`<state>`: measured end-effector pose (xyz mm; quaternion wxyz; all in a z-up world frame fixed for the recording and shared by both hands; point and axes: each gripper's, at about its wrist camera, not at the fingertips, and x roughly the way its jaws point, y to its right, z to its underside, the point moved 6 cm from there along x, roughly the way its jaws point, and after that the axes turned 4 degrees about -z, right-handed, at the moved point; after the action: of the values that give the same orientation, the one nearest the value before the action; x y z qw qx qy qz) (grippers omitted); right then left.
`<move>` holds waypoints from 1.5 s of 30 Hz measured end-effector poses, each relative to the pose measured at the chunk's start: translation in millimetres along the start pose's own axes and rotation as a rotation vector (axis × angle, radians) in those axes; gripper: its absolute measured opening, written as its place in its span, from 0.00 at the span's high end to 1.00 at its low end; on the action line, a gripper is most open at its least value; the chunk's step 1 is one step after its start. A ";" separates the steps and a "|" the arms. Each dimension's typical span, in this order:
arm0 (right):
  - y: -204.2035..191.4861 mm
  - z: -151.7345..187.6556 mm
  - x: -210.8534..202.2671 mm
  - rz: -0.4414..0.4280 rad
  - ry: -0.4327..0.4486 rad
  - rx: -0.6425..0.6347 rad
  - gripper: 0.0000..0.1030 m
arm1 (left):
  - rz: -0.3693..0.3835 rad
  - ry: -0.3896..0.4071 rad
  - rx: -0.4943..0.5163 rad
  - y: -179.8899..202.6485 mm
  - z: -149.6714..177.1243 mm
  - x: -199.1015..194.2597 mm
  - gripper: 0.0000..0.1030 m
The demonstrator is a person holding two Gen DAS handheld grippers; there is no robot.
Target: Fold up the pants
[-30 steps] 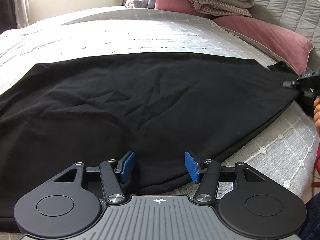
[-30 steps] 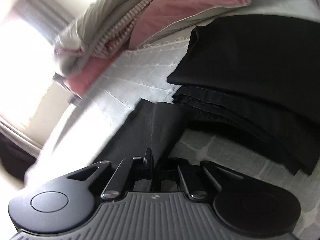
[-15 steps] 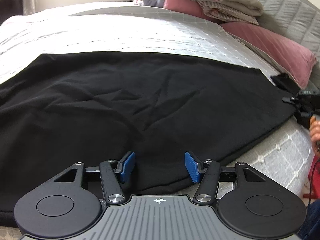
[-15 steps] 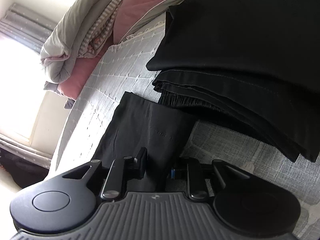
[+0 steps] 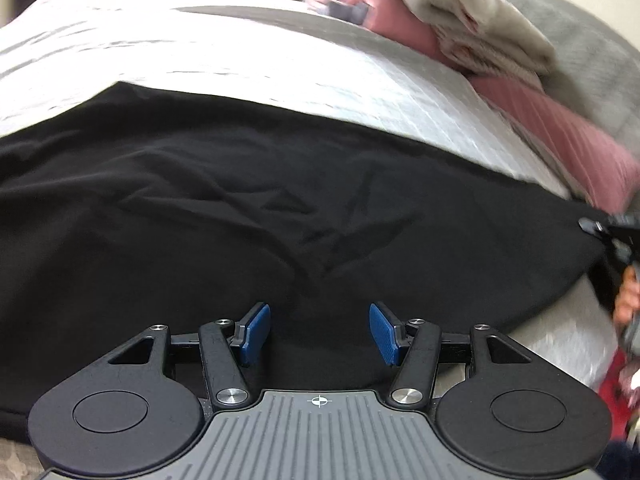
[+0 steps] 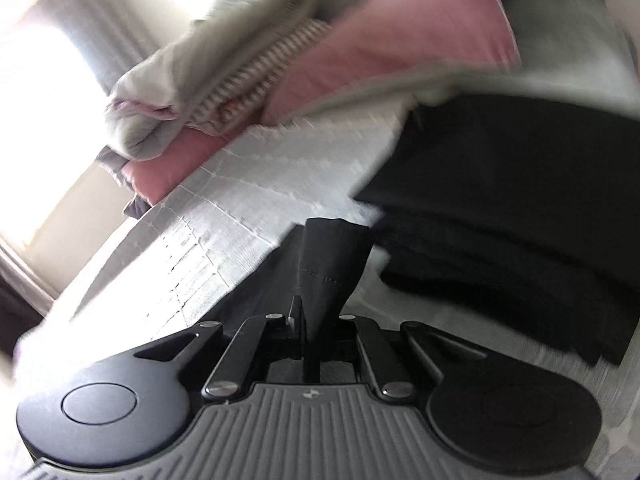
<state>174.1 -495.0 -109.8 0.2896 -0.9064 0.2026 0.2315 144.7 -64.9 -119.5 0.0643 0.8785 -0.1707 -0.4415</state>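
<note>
The black pants (image 5: 240,220) lie spread across the bed, wrinkled in the middle. My left gripper (image 5: 318,334) is open, its blue pads (image 5: 256,330) low over the near edge of the cloth, holding nothing. My right gripper (image 6: 318,316) is shut on a corner of the pants (image 6: 328,252), which stands up between the fingers. It also shows at the right edge of the left wrist view (image 5: 612,232), at the far right end of the pants.
A stack of folded black garments (image 6: 520,208) lies right of the held corner. Pink pillows (image 5: 568,140) and bundled blankets (image 5: 460,12) sit at the head of the bed. The white quilted bedspread (image 5: 240,60) extends beyond the pants.
The left gripper has moved closer over the pants, still open. The right gripper has swung and lifted with the pants corner; its view is blurred with motion.
</note>
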 end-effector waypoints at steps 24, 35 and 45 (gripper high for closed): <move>-293.3 312.4 -104.4 -0.669 -0.246 -1.432 0.33 | 0.073 0.077 -0.480 -135.0 -48.7 -12.3 0.47; -288.1 316.5 -131.6 -0.706 -0.219 -1.425 0.52 | 0.131 -0.013 -0.533 -126.1 -31.4 -3.6 0.43; -306.2 300.6 -149.3 -0.666 -0.046 -1.306 0.52 | 0.254 -0.019 -0.557 -110.6 -32.7 12.6 0.51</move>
<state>115.7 -44.5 -115.6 -0.2506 -0.9027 -0.2688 0.2237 204.6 32.6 -138.4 0.3558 0.7946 -0.1523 -0.4677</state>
